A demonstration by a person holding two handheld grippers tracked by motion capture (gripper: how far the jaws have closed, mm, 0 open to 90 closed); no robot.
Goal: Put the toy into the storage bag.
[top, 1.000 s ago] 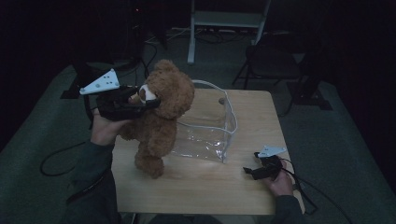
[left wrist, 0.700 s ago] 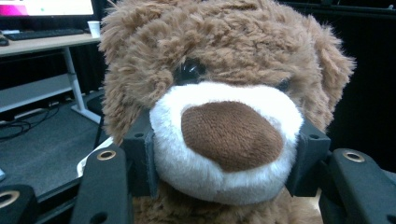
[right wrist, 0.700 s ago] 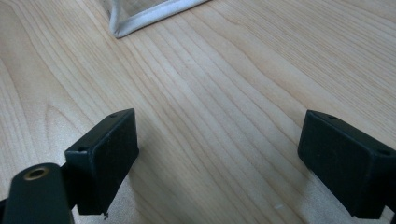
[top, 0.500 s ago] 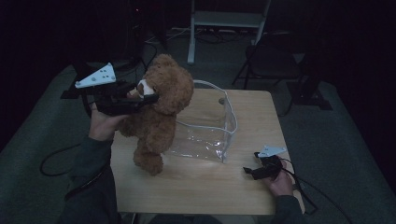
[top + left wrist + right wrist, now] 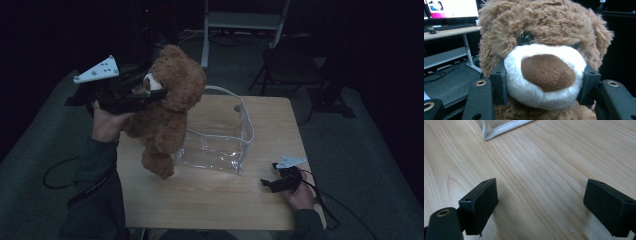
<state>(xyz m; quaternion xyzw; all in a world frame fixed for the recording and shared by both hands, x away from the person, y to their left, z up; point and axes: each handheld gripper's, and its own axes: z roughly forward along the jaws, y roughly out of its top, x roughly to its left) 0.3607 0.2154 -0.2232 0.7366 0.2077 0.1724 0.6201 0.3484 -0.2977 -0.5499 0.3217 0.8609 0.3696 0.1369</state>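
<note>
The left gripper [image 5: 150, 92] holds a brown teddy bear [image 5: 167, 110] by its white snout [image 5: 545, 75]. In the left gripper view the two black jaws press on both sides of the snout, so the claw is closed on the bear. The bear's face looks right at that camera.

In the high view the bear hangs in the air over the left edge of the wooden table [image 5: 210, 200]. Its feet dangle just above the wood, near the left side. The person's left hand [image 5: 107, 122] grips the gripper from below, out past the left edge of the table.

A clear plastic bag [image 5: 220, 142] with a white rim stands in the middle of the table, just beside the bear's legs. Its top is open.

The right gripper [image 5: 267, 185] rests low near the front right corner of the table, well apart from the bear. In the right gripper view its jaws stand wide with bare wood between them. They hold nothing. A corner of the bag's white rim [image 5: 504, 131] shows at the top of that view.
</note>
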